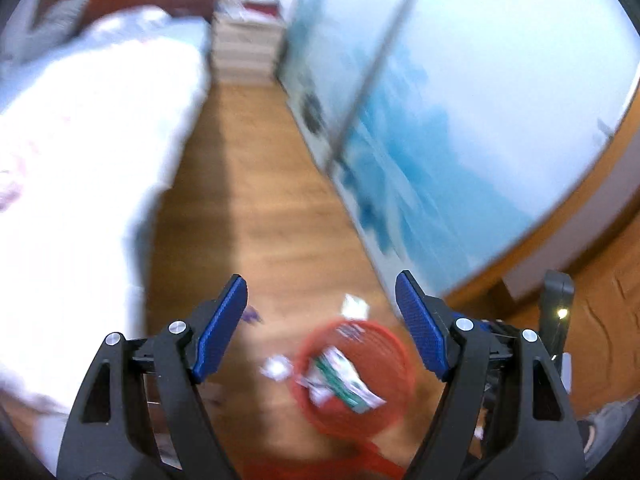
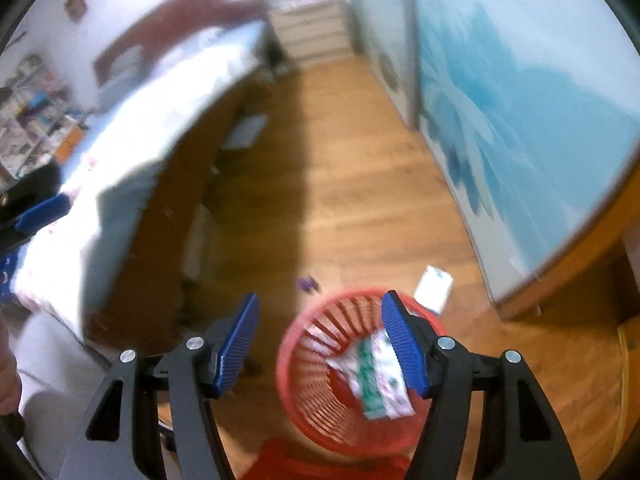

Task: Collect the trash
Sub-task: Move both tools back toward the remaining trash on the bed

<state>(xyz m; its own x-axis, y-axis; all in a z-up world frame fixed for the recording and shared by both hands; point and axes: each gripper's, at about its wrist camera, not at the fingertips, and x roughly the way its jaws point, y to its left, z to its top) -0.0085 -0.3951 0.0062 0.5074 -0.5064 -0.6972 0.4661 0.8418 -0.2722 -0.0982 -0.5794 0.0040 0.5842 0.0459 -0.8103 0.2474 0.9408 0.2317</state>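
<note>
A round red slatted basket [image 1: 340, 428] stands on the wood floor, below and just beyond both grippers. A crumpled green-and-white wrapper [image 1: 340, 380] lies inside it, also clear in the right wrist view [image 2: 372, 372]. My left gripper [image 1: 320, 278] is open above the basket [image 2: 282, 360] with nothing between its blue pads. My right gripper [image 2: 320, 296] is open and empty too. On the floor beside the basket lie a white scrap [image 1: 276, 368], a white carton [image 2: 434, 288] and a small purple piece [image 2: 306, 284]. The pictures are blurred.
A bed with a white cover [image 2: 160, 120] runs along the left. A wardrobe with blue patterned sliding doors [image 2: 520, 100] lines the right. A white chest of drawers [image 2: 312, 32] stands at the far end. Something red and plastic [image 2: 320, 464] sits at the bottom edge.
</note>
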